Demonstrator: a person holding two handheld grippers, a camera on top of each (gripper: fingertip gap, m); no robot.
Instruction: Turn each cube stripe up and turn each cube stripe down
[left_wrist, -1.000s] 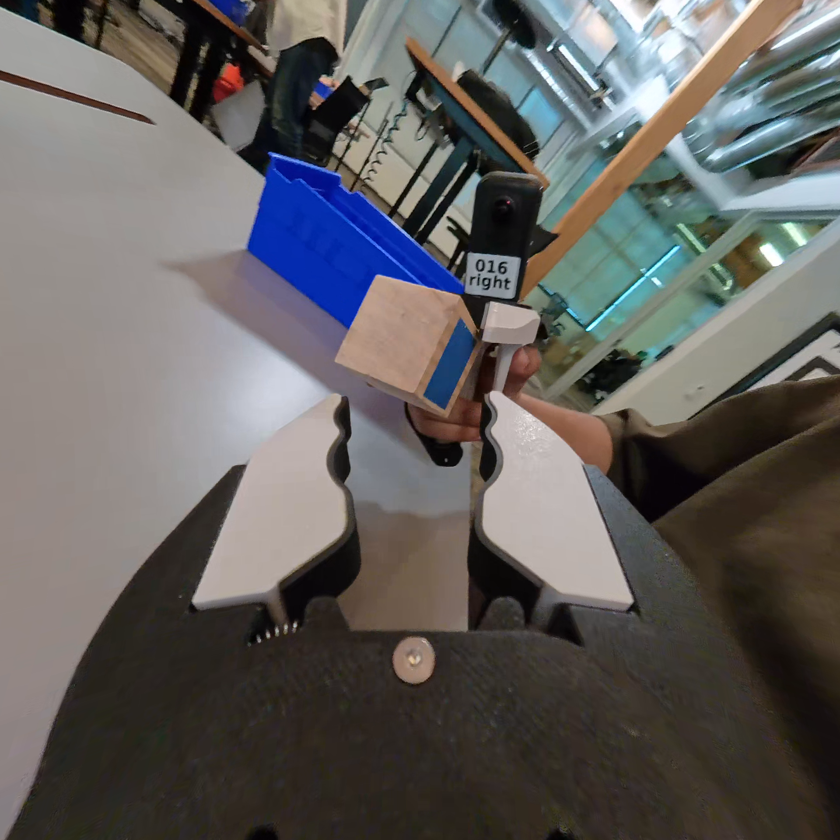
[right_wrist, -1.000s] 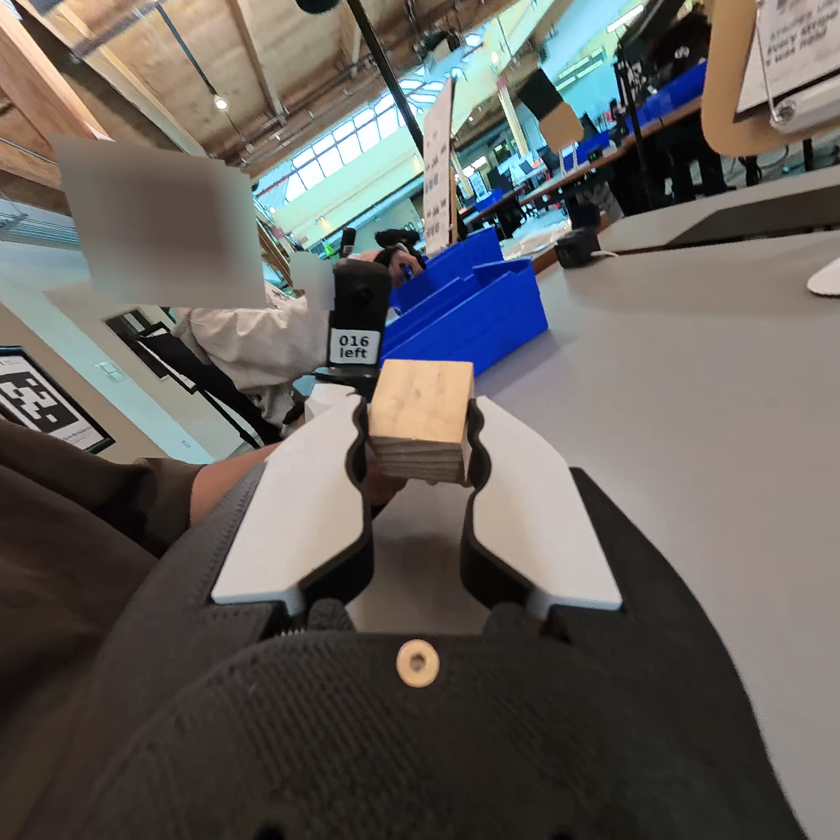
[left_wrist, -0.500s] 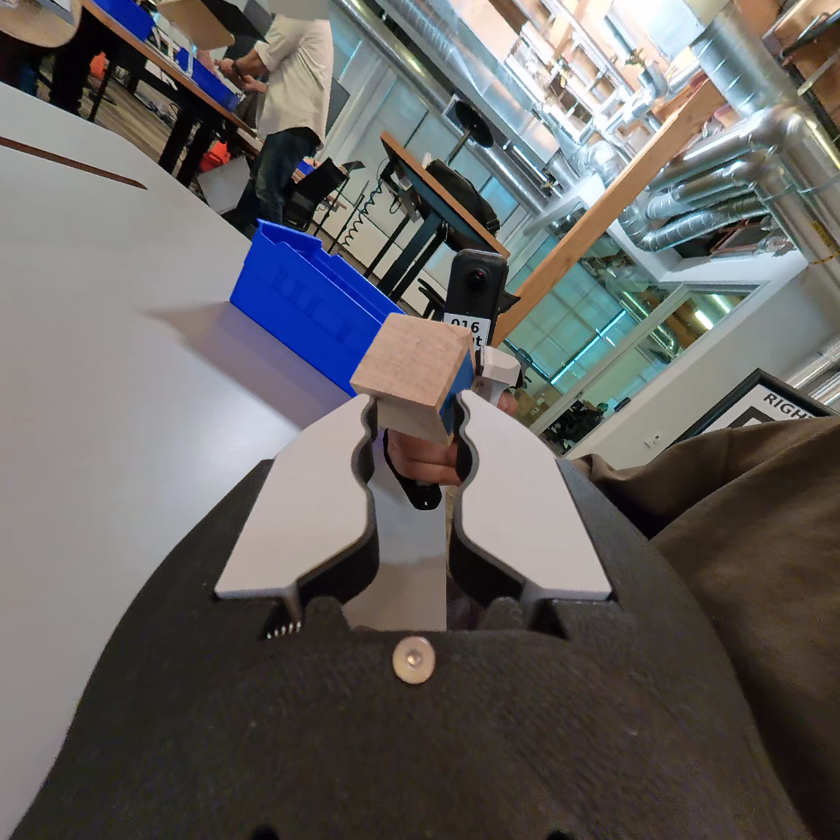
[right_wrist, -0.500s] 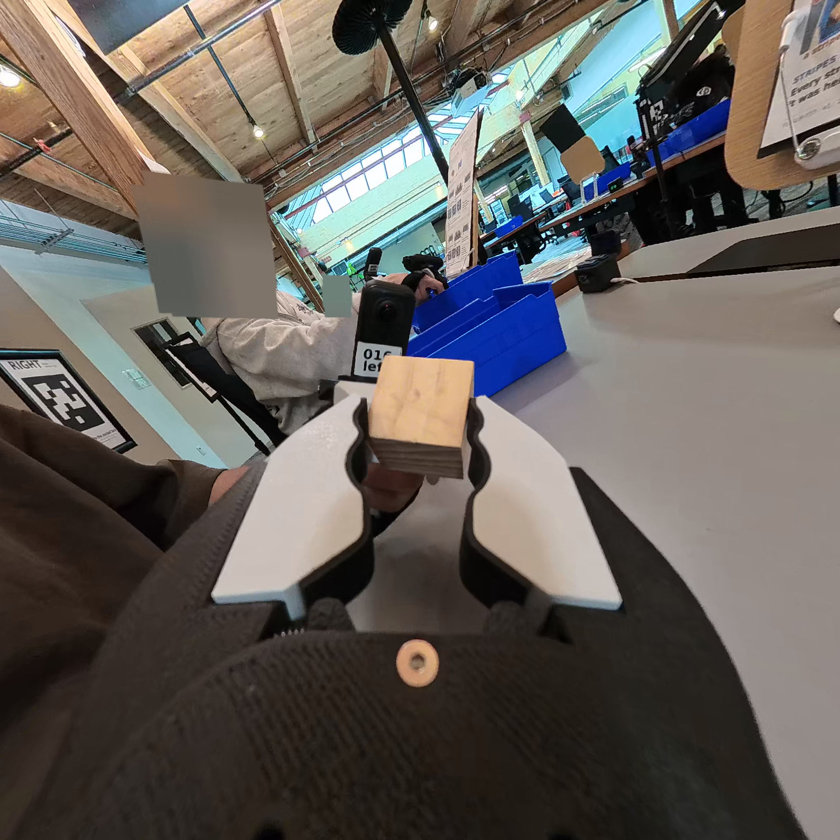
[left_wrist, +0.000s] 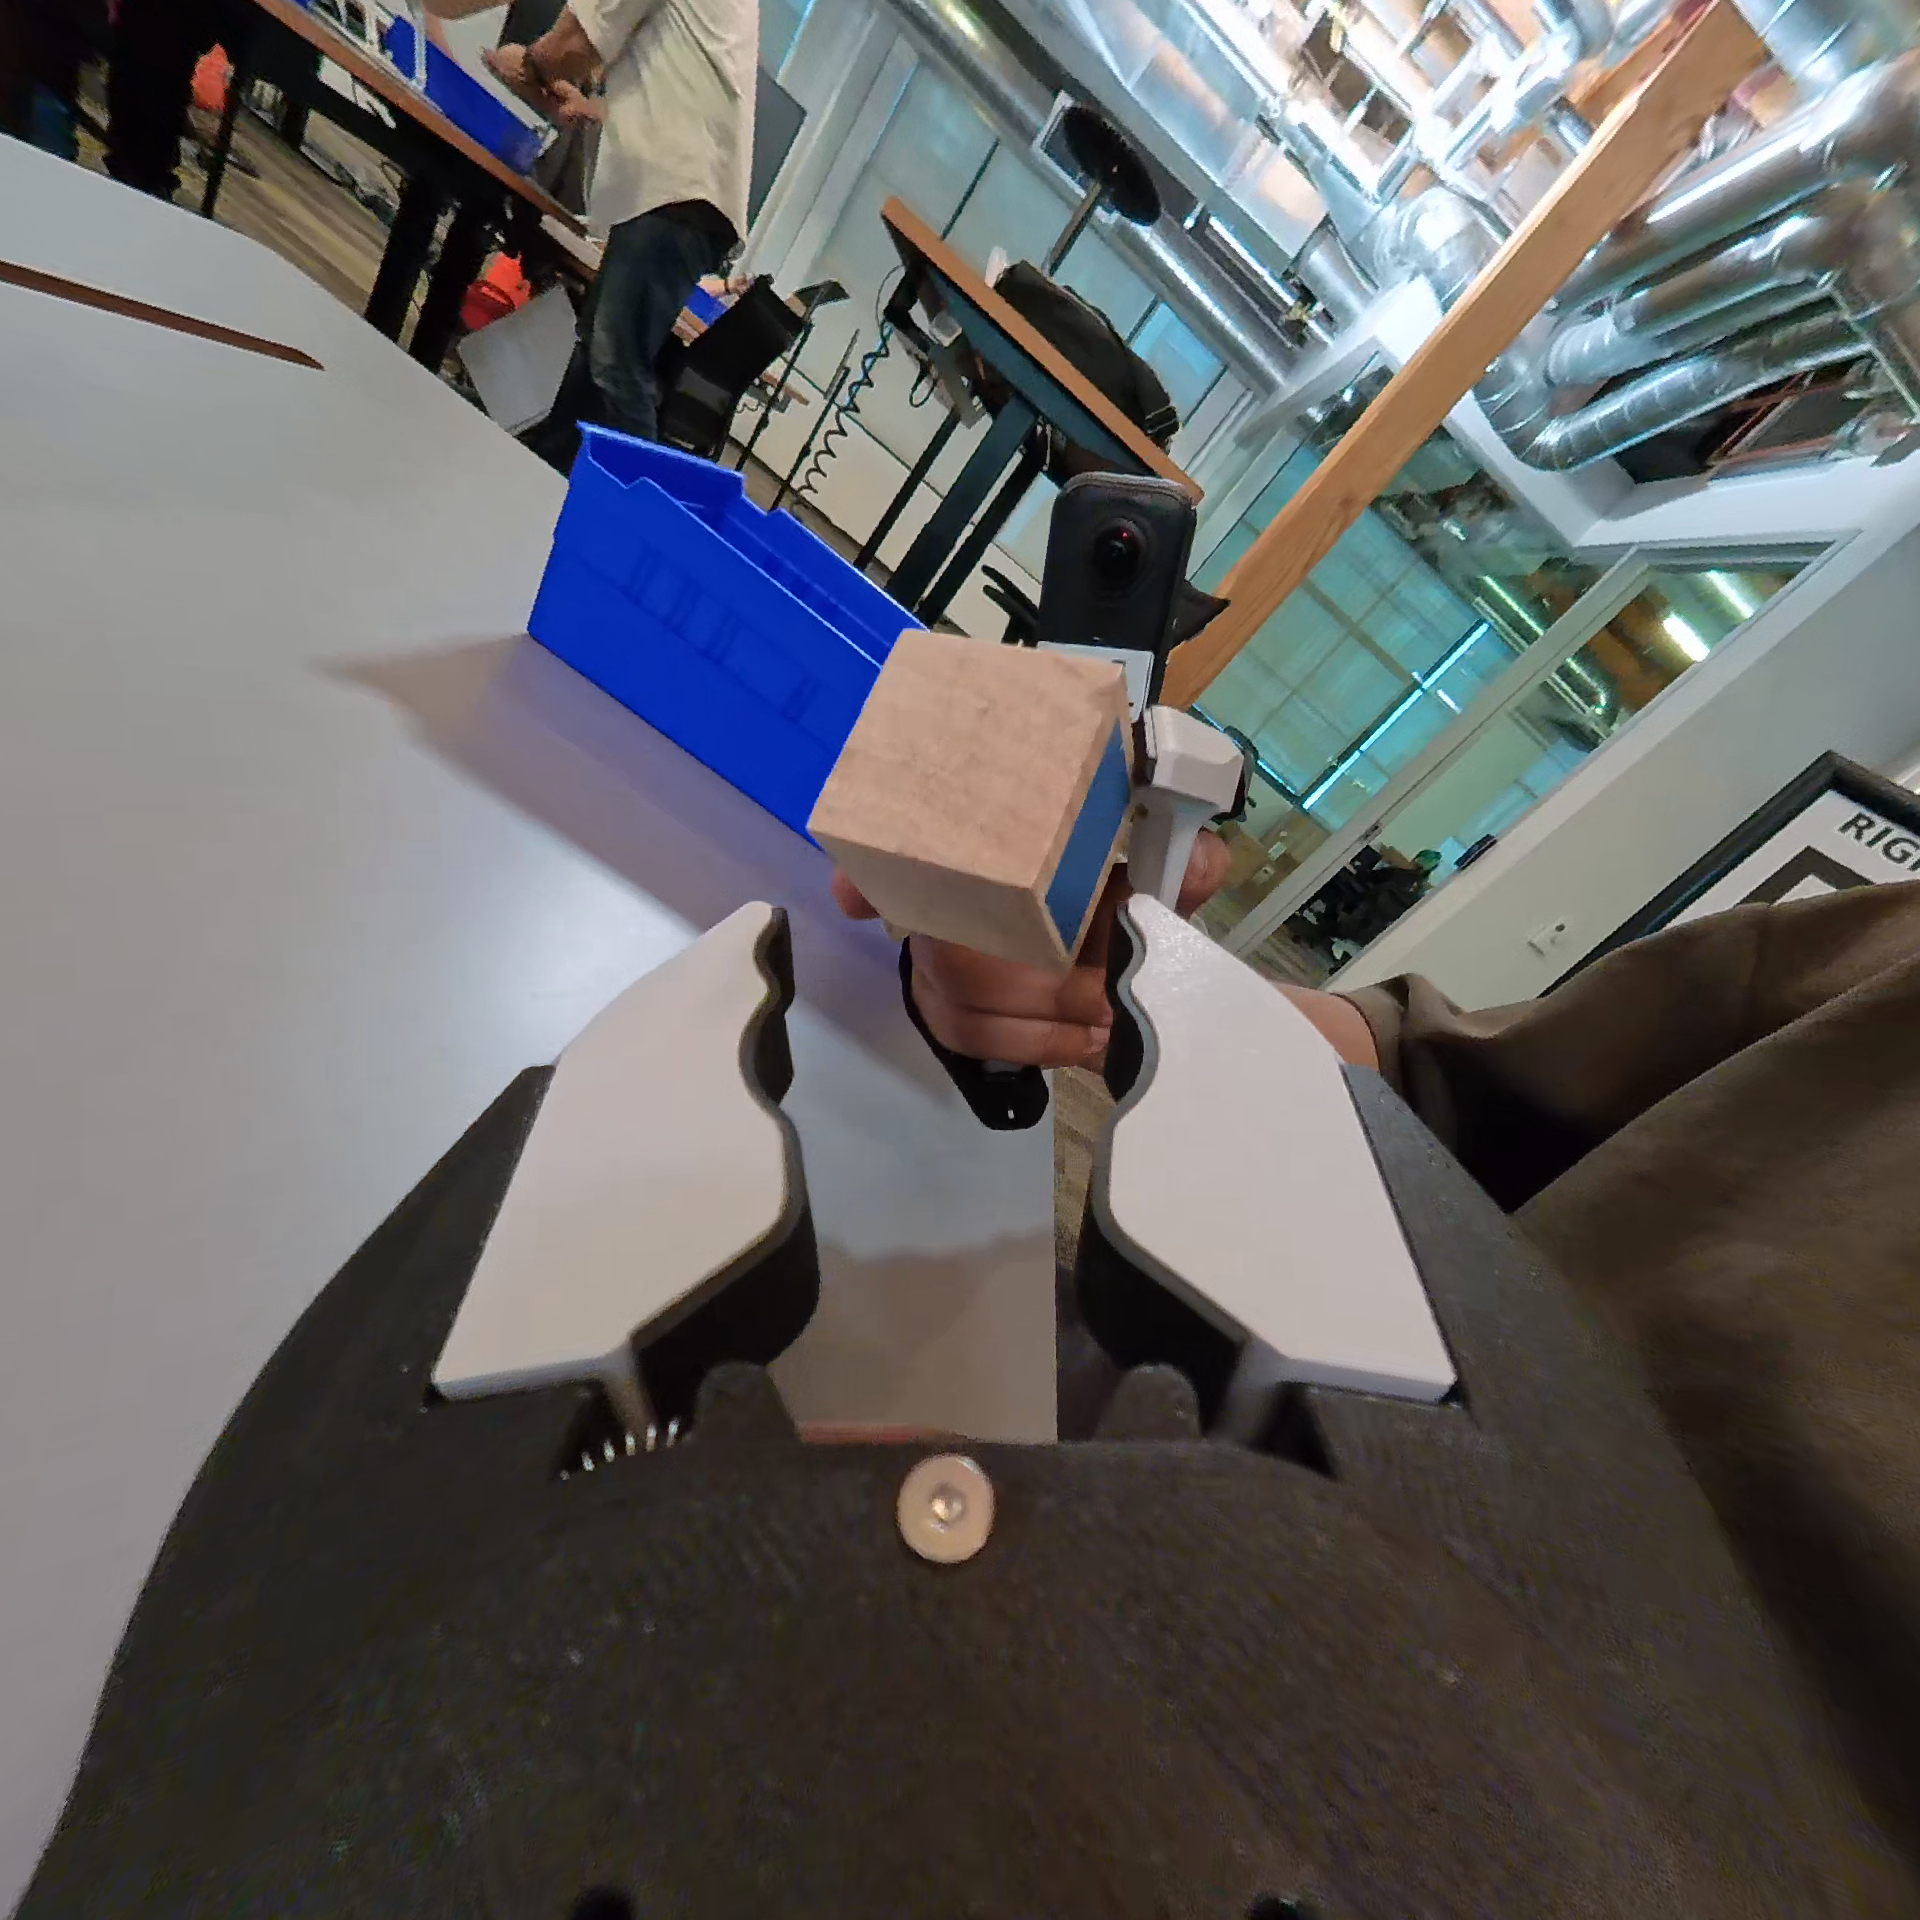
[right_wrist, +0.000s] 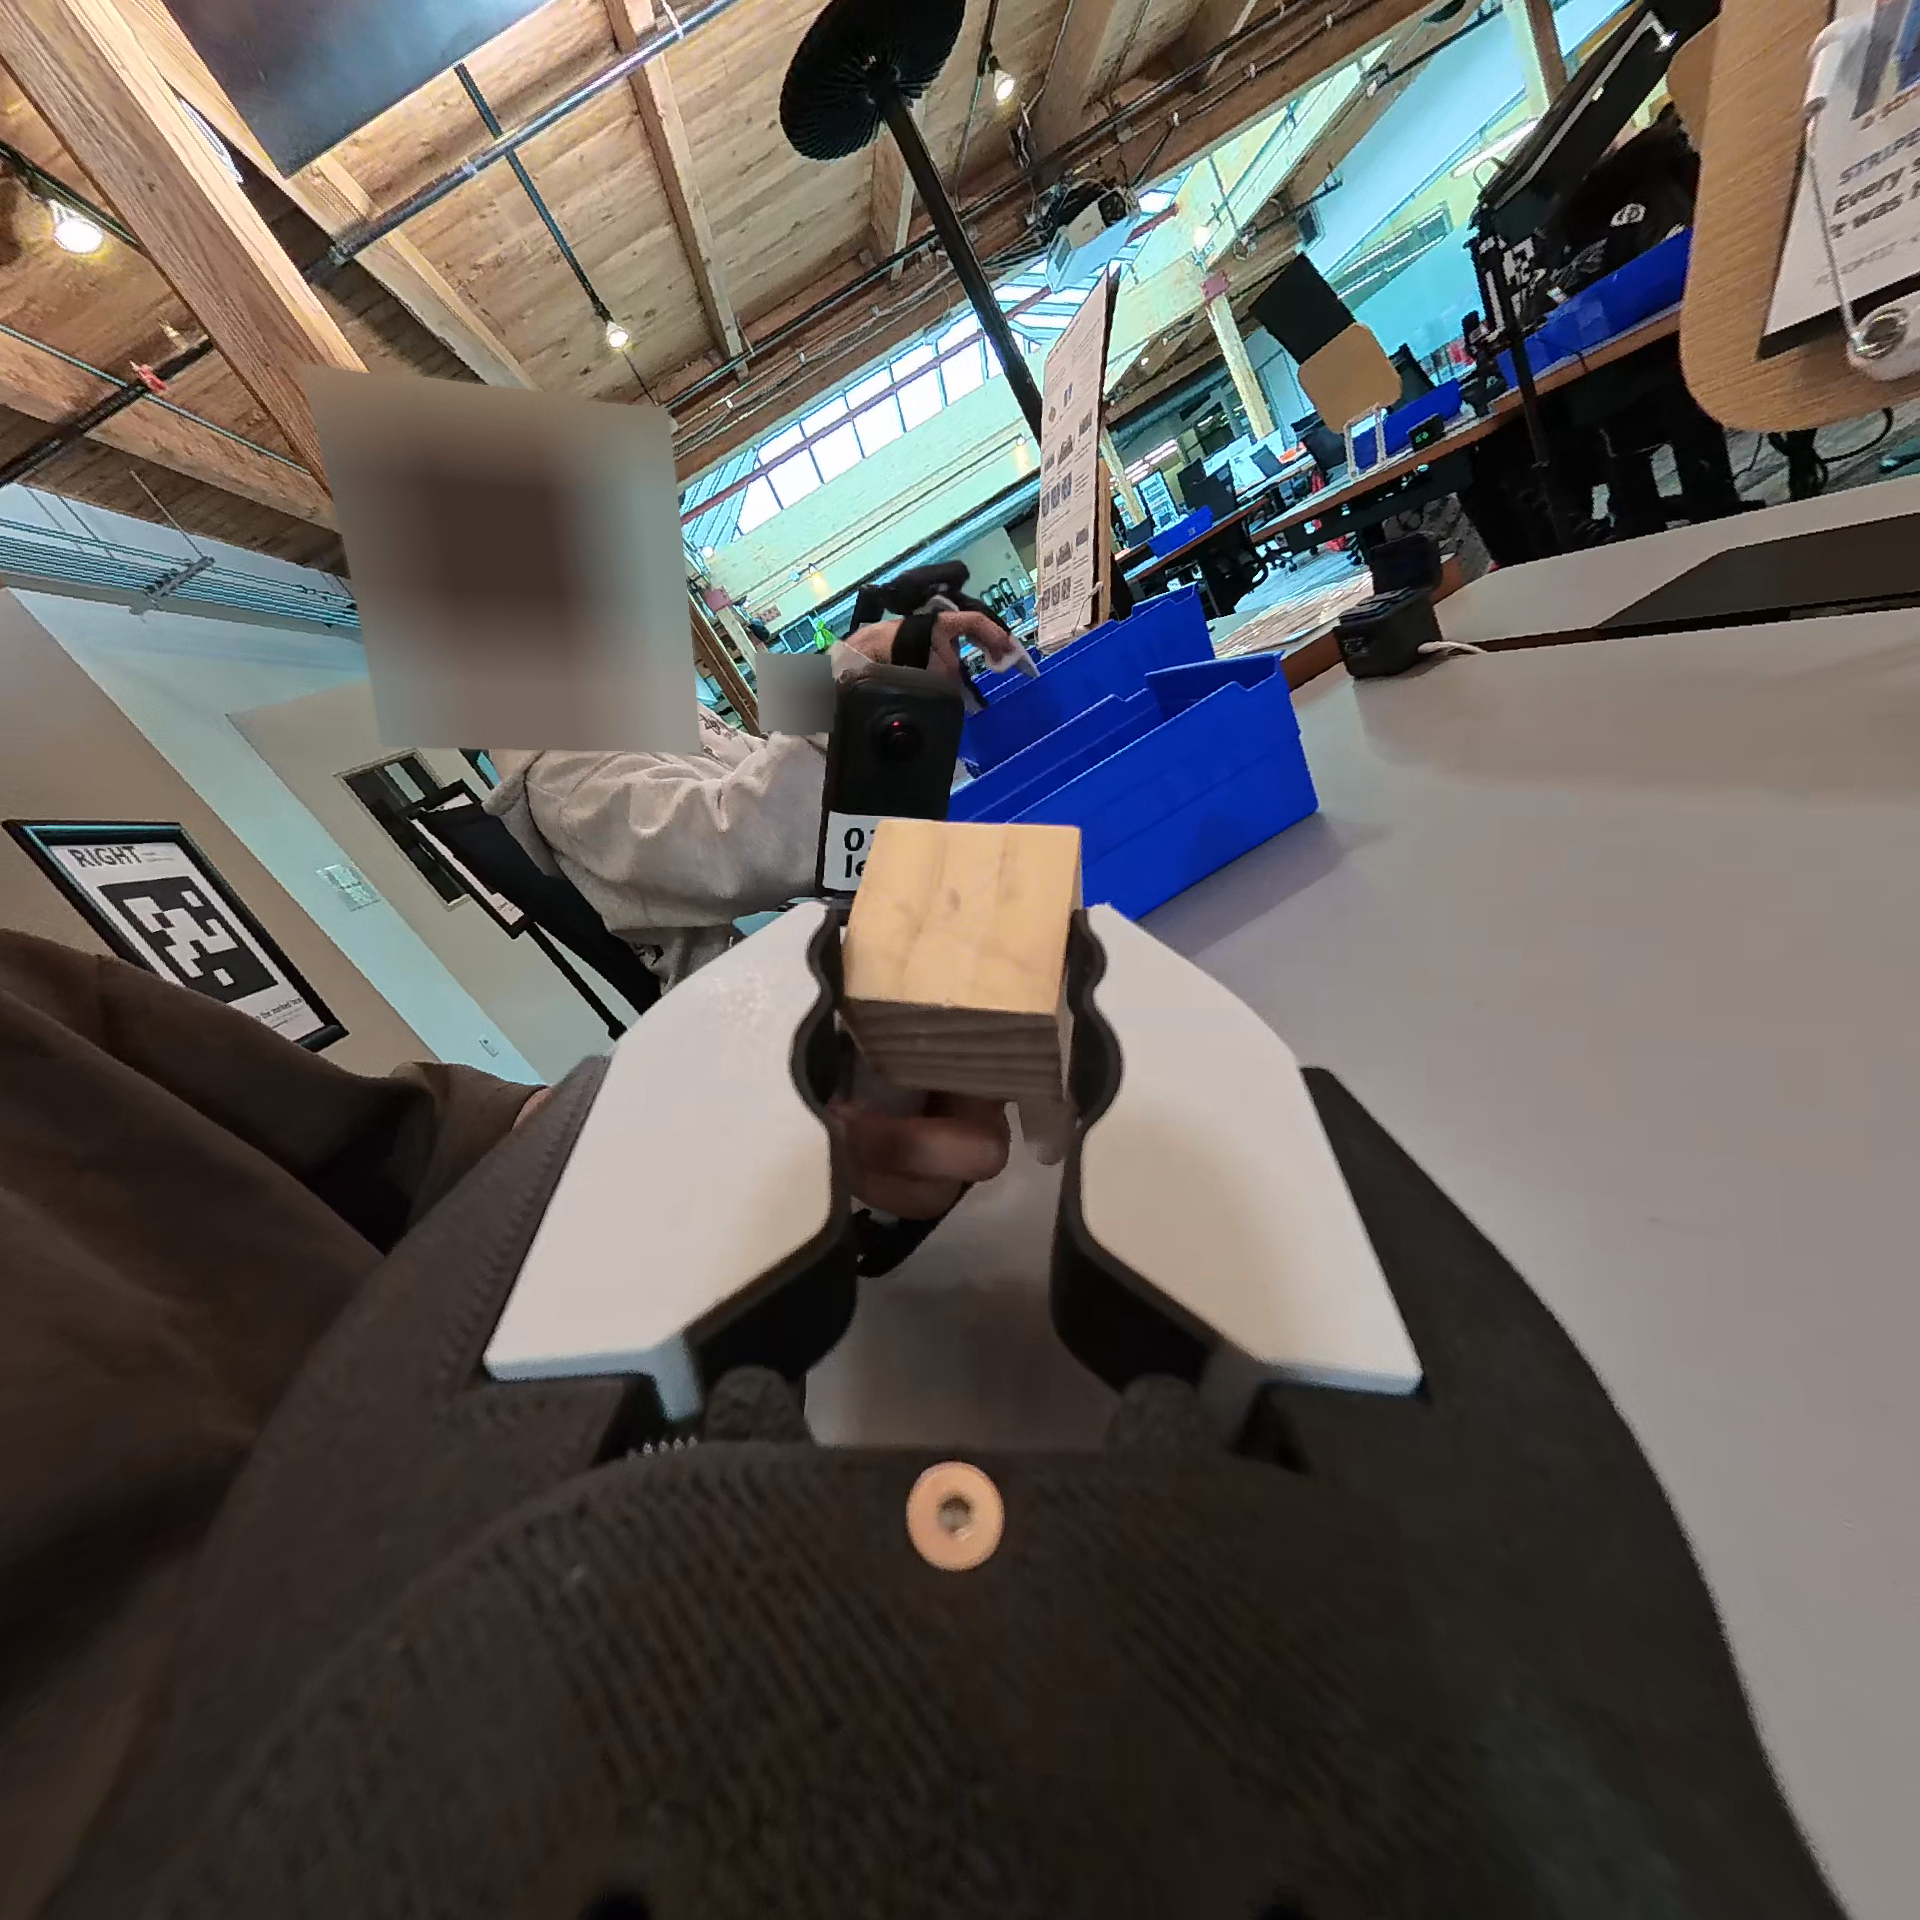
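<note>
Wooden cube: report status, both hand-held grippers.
Right hand-held gripper shut on wooden cube, held above grey table. Left hand-held gripper open, empty. Blue stripe faces sideways. Nothing blocking.

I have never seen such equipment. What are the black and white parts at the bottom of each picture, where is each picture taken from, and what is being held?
There is no robot here. A person holds a hand tool in each hand; each tool has two white fingers and a camera that looks forward along them.

The left wrist view shows the left gripper, open and empty. Beyond it the cube hangs in the air, with a blue stripe on its side.

The right wrist view shows the right gripper, shut on the same wooden cube. The black camera behind it belongs to the left tool.

On the grey table stands a blue bin. Other people work in the background.
</note>
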